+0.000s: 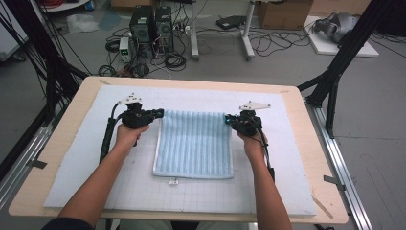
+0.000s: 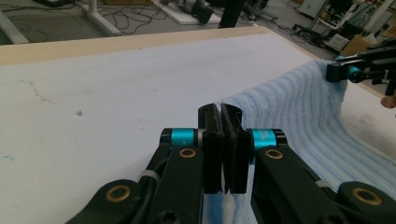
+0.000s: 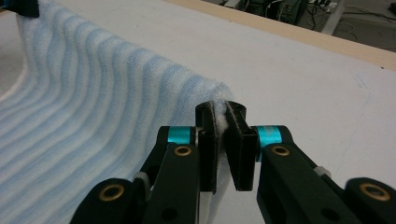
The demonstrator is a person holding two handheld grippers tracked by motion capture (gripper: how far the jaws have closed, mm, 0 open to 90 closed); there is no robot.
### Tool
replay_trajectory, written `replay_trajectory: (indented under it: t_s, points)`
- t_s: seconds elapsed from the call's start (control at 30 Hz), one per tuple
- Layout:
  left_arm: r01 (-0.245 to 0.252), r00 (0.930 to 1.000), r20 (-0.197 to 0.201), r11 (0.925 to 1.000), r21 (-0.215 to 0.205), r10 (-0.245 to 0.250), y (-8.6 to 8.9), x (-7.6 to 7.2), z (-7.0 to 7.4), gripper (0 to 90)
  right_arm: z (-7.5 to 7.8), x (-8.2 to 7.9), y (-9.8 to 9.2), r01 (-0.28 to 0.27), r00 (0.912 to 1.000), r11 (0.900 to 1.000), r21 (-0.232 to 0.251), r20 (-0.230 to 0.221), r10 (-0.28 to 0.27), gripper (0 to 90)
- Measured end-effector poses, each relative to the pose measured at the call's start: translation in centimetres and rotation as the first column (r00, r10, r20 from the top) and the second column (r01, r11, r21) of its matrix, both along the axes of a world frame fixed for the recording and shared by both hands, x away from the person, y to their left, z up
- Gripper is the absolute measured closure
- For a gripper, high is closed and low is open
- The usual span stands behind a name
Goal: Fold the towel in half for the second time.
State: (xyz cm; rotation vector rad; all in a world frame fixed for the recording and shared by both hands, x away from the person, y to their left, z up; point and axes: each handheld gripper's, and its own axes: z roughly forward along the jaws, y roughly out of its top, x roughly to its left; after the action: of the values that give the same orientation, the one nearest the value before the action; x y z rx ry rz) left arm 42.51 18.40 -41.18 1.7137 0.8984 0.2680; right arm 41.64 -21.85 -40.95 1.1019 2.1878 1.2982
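Both far corners of the blue towel [image 1: 194, 143] are clamped: left gripper [image 1: 159, 113] and right gripper [image 1: 229, 119] jaws clenched on them, edge lifting off the worktop [image 1: 72, 158]. Next, likely carry it evenly toward the near edge to fold.

Open white mat [image 1: 95, 158] at left, right and bottom of frame. Centre blocked by blue towel [image 1: 194, 143], far edge raised between left gripper [image 1: 160, 113] and right gripper [image 1: 227, 118].

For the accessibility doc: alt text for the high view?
A person's left gripper and right gripper each pinch a far corner of a light blue striped towel lying on a white mat that covers a wooden table.
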Motion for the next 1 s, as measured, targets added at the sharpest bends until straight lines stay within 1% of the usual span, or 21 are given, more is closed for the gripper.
replay_trajectory:
  t_s: [0.07, 0.1, 0.17, 0.23, 0.27, 0.3, 0.33, 0.37, 0.43, 0.47, 0.5, 0.57, 0.6, 0.7, 0.87, 1.0]
  points:
    - [0.006, 0.9999, 0.008, 1.0000, -0.008, -0.006, 0.1, -0.6, 0.1, 86.9, 0.2, -0.5, -0.1, -0.007, 1.0000, 1.000, 0.011, 0.007, 0.007, 83.6]
    - [0.012, 0.9999, 0.002, 0.9999, -0.002, -0.012, 0.1, -0.8, 0.2, 86.9, 0.4, -0.7, -0.2, -0.011, 0.9999, 1.000, 0.014, 0.010, 0.011, 83.6]
    - [0.019, 0.9997, 0.017, 0.9998, -0.002, -0.019, 0.1, -1.4, 0.3, 86.9, 0.5, -1.2, -0.2, -0.023, 0.9996, 1.000, 0.016, 0.016, 0.022, 83.6]
    - [0.030, 0.9993, 0.020, 0.9995, 0.005, -0.030, 0.1, -2.0, 0.3, 86.9, 0.6, -1.7, -0.3, -0.036, 0.9990, 0.999, 0.015, 0.027, 0.036, 83.6]
    - [0.034, 0.9992, 0.022, 0.9994, 0.005, -0.035, 0.1, -2.3, 0.2, 86.9, 0.7, -2.1, -0.3, -0.044, 0.9987, 0.999, 0.015, 0.026, 0.044, 83.6]
    - [0.043, 0.9990, 0.015, 0.9991, 0.006, -0.043, 0.2, -2.6, 0.2, 86.9, 0.7, -2.4, -0.3, -0.050, 0.9980, 0.999, 0.015, 0.039, 0.049, 83.6]
    - [0.046, 0.9987, 0.022, 0.9989, 0.001, -0.046, 0.2, -2.9, 0.1, 86.8, 0.8, -2.7, -0.4, -0.052, 0.9980, 0.998, 0.019, 0.036, 0.052, 83.6]
    - [0.046, 0.9986, 0.026, 0.9989, -0.007, -0.046, 0.3, -3.3, 0.1, 86.8, 0.9, -3.0, -0.4, -0.057, 0.9975, 0.998, 0.017, 0.044, 0.056, 83.6]
    - [0.057, 0.9979, 0.031, 0.9983, -0.013, -0.057, 0.4, -4.2, 0.0, 86.8, 1.0, -3.8, -0.5, -0.073, 0.9963, 0.997, 0.029, 0.049, 0.071, 83.5]
    - [0.067, 0.9974, 0.029, 0.9978, -0.007, -0.066, 0.5, -4.6, 0.0, 86.8, 1.1, -4.2, -0.5, -0.081, 0.9958, 0.996, 0.031, 0.046, 0.079, 83.3]
    - [0.072, 0.9967, 0.037, 0.9974, -0.004, -0.072, 0.5, -5.0, -0.1, 86.7, 1.2, -4.5, -0.5, -0.091, 0.9951, 0.996, 0.024, 0.043, 0.090, 83.2]
    - [0.083, 0.9958, 0.040, 0.9965, -0.008, -0.083, 0.7, -5.9, -0.2, 86.7, 1.4, -5.5, -0.4, -0.104, 0.9921, 0.994, 0.025, 0.073, 0.102, 83.2]
    - [0.087, 0.9954, 0.042, 0.9962, -0.009, -0.086, 0.8, -6.3, -0.3, 86.7, 1.4, -5.9, -0.4, -0.110, 0.9916, 0.994, 0.020, 0.070, 0.108, 83.2]
    - [0.101, 0.9940, 0.043, 0.9948, -0.011, -0.101, 1.2, -7.5, -0.6, 86.6, 1.2, -7.3, -0.4, -0.129, 0.9894, 0.992, 0.005, 0.068, 0.128, 83.2]
    - [0.130, 0.9907, 0.040, 0.9915, 0.003, -0.130, 1.5, -9.4, -1.2, 86.5, 0.4, -9.7, -0.7, -0.158, 0.9852, 0.987, 0.009, 0.069, 0.157, 83.2]
    - [0.151, 0.9880, 0.032, 0.9884, 0.017, -0.151, 1.4, -10.7, -1.8, 86.4, -0.5, -11.2, -0.8, -0.172, 0.9838, 0.985, -0.003, 0.051, 0.171, 83.1]
